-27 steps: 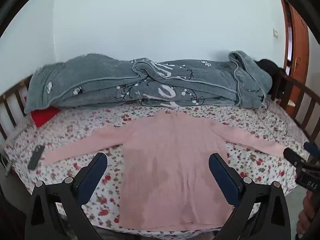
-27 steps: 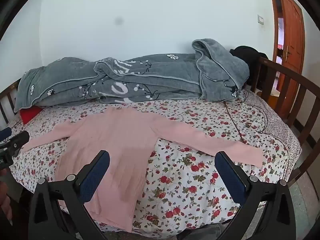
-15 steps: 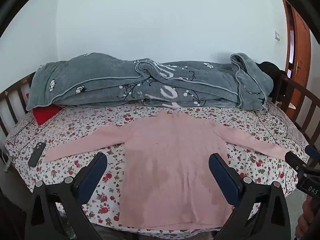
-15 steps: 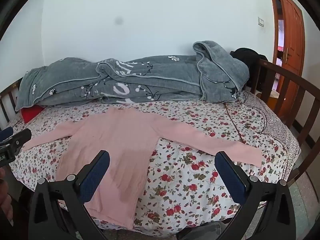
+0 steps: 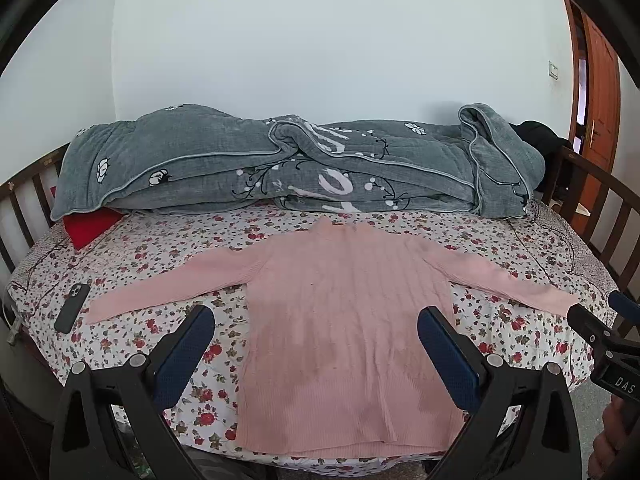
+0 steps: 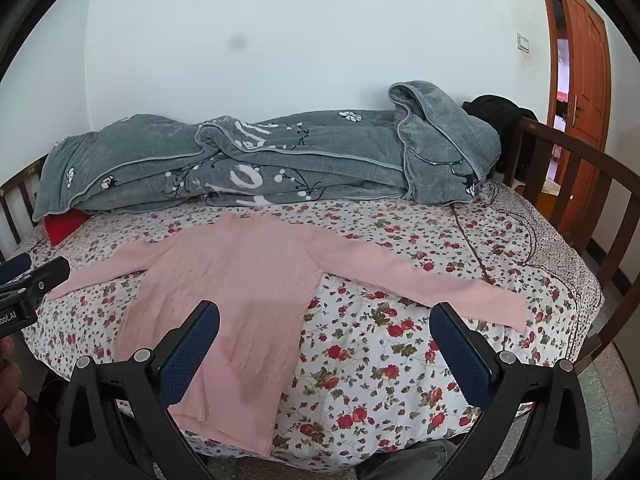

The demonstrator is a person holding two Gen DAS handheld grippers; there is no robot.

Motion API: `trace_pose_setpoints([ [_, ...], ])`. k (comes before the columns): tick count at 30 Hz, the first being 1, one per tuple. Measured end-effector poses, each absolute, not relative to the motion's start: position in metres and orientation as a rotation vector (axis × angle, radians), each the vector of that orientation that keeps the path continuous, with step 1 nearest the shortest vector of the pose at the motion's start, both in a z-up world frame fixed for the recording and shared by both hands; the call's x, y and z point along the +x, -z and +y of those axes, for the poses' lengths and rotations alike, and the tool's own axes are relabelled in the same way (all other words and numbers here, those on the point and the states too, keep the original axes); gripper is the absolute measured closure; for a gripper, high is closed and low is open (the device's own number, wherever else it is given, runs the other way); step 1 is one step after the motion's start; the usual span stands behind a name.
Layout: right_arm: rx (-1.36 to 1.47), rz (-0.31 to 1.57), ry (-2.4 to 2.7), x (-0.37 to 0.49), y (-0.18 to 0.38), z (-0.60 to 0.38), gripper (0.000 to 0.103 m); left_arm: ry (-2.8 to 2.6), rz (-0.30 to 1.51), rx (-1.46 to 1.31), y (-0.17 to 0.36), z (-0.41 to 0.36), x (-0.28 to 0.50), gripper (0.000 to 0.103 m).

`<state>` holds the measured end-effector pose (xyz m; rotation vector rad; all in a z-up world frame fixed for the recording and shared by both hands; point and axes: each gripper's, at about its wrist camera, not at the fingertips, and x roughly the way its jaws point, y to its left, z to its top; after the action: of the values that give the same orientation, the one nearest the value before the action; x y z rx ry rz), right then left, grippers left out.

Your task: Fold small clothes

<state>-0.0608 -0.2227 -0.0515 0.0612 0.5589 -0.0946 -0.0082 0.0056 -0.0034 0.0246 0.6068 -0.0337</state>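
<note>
Ahead we see the pink ribbed knit sweater (image 5: 344, 312) flat on the floral bedsheet (image 5: 152, 264), sleeves spread sideways; our left gripper (image 5: 316, 344) and right gripper (image 6: 324, 336), wide open and empty, face one sleeve each.

A plain white wall (image 5: 320, 40) stands behind the bed (image 6: 400, 360), which has a floral sheet and dark wooden rails (image 6: 568, 148). A grey quilt (image 5: 280, 168) lies against the wall. An orange-brown door (image 6: 584, 80) stands at right, beside a wall switch (image 6: 522, 43). Lighting is even daylight.

bare floral sheet (image 6: 380, 364) beside sweater (image 5: 344, 320), quilt (image 5: 280, 160) blocking behind, phone (image 5: 72, 307) perhaps
</note>
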Motion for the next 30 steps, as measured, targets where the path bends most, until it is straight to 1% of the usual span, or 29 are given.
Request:
trace_pose_setpoints([
  [30,0.059,0.536,0.093,-0.0687,0.0445,-0.2174,0.0,0.04,0.613,0.005,0.0042,0.0095,-0.01,0.0],
])
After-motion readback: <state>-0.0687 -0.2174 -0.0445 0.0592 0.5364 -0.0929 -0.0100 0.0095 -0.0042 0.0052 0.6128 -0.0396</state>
